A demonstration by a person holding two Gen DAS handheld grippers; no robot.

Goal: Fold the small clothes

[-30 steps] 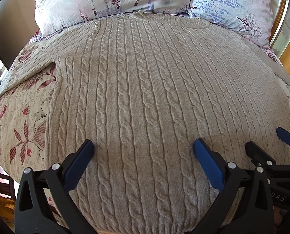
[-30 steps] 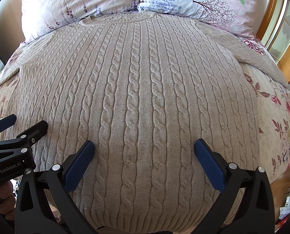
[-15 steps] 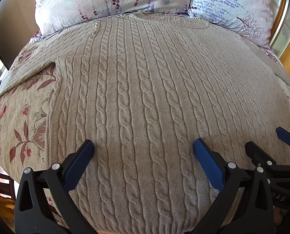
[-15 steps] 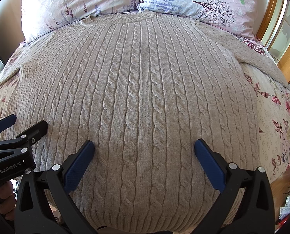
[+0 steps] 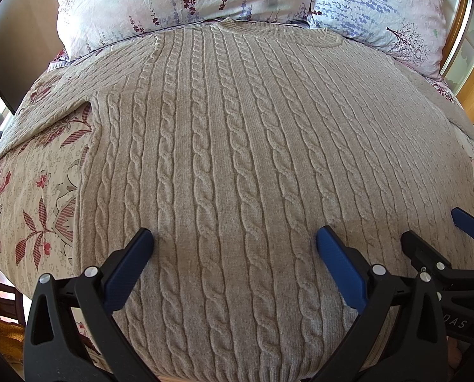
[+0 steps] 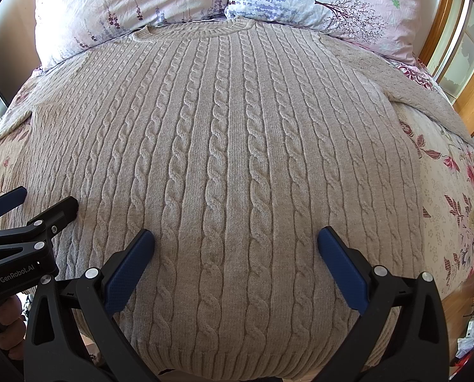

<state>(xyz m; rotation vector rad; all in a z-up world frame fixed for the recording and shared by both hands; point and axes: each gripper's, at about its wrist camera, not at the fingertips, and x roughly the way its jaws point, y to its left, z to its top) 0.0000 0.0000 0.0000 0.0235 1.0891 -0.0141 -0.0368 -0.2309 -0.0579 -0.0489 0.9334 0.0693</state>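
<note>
Beige cable-knit sweater lies flat and face-up on the floral bedspread. It fills the centre of both wrist views. The neckline sits at the top of frame against two pillows, a pale pink pillow at upper left and a lavender-print pillow at upper right. The ribbed hem runs along the bottom edge of frame. One sleeve runs out toward the left edge in the left wrist view; the other sleeve angles toward the right edge in the right wrist view.

Left gripper: held low over the hem end, fingers pointing up the sweater toward the neckline, jaws spread wide, nothing between them. Blue pads sit above the knit at lower centre; contact with the fabric cannot be told.

Right gripper: same pose, parallel to the other, jaws spread wide, nothing gripped. It shows at the lower right of the left wrist view; the left gripper shows at the lower left of the right wrist view, with part of a hand below it.

Compared with half a second and one second ago: no visible shift in either gripper, the sweater or the bedding.

The sweater lies ahead of and beneath both tools, with the hem nearest the jaws. Wooden frame at the right edge.
</note>
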